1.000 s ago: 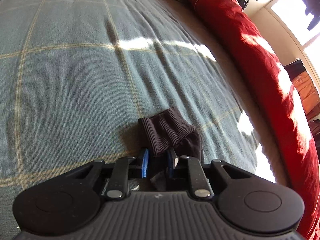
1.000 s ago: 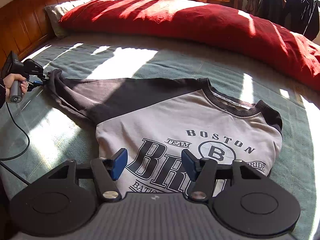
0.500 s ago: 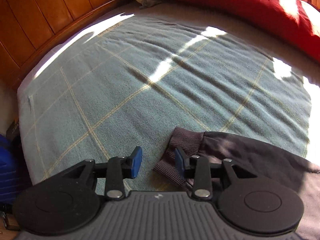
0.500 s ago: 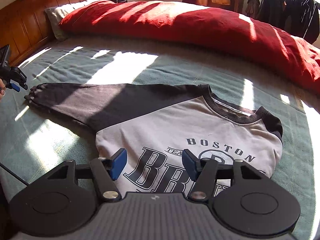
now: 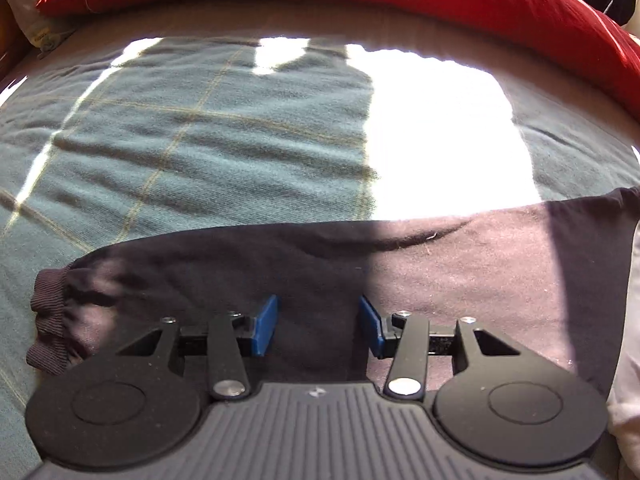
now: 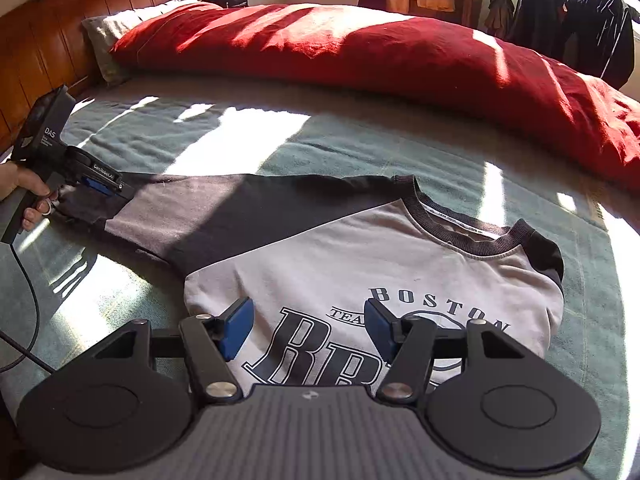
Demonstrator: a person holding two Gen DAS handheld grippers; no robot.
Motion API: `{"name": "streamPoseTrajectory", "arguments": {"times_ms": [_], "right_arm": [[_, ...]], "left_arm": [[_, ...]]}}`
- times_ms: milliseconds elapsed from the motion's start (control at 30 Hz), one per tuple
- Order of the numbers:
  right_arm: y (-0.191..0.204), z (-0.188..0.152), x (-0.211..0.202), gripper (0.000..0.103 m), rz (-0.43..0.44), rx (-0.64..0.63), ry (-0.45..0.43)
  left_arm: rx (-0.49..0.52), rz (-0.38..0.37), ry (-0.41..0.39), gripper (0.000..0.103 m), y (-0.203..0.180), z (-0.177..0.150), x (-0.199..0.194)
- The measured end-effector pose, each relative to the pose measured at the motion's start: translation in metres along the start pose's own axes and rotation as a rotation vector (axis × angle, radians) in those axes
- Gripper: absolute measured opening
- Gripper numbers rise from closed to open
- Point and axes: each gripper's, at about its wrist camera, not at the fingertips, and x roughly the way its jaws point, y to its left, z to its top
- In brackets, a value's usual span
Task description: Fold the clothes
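A grey sweatshirt (image 6: 320, 264) with dark sleeves and "BOSTON" print lies face up on the bed. Its dark sleeve (image 6: 208, 216) stretches flat to the left, ending in a ribbed cuff (image 5: 50, 320). My left gripper (image 5: 318, 330) hovers open just above the sleeve (image 5: 360, 264), a short way in from the cuff, with nothing between its blue pads. In the right wrist view the left gripper (image 6: 100, 182) is held by a hand at the sleeve's end. My right gripper (image 6: 306, 332) stands open over the printed chest, holding nothing.
A teal checked blanket (image 5: 200, 140) covers the bed. A long red duvet (image 6: 360, 52) lies along the far side, with a pillow (image 6: 108, 40) and wooden headboard (image 6: 48, 52) at the left. Clothes hang at the back right (image 6: 580, 20). A cable (image 6: 32, 320) trails from the left gripper.
My left gripper let go of the cuff, opened, then swung round and moved in over the sleeve. The sleeve now lies flat and stretched out. The right gripper has barely moved.
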Motion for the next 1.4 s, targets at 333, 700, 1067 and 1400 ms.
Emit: {"name": "streamPoseTrajectory", "arguments": {"times_ms": [333,700,1067,1400], "right_arm": [[-0.028,-0.021,-0.019,0.066,-0.119,0.165,0.017],[-0.071,-0.069,-0.054,0.068,-0.178,0.284,0.060],[-0.121,-0.136,-0.073,0.068,-0.062,0.364,0.157],[-0.156,-0.180,-0.082,0.076,0.031,0.361,0.230]], "left_arm": [[0.115,-0.125,-0.023,0.049,-0.048,0.014,-0.037],[0.569,-0.536,0.009,0.055,-0.273,-0.006,-0.088],[0.715,-0.756,0.103,0.060,-0.400,-0.062,-0.153],[0.683,-0.649,0.353,0.064,-0.452,-0.120,-0.122]]}}
